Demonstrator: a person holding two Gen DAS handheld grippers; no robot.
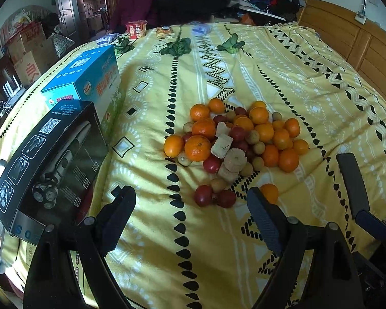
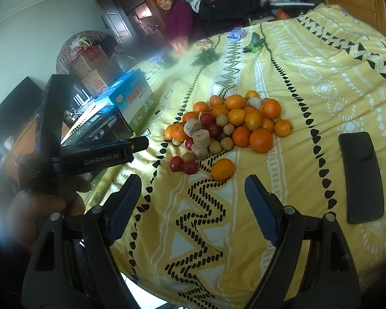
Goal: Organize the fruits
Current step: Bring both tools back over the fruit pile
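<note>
Both grippers stand open and empty over the yellow bedspread [image 2: 308,82], and the lone orange [image 2: 222,169] lying below the fruit pile [image 2: 231,123] at frame centre sits just ahead of the right gripper [image 2: 193,188], nearer it than the left gripper [image 1: 191,200].

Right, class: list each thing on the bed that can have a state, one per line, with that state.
left claw: open, empty
right claw: open, empty
fruit pile: heaped, unsorted
lone orange: apart from the pile
blue box: closed
black box: closed
phone: flat, screen dark
</note>
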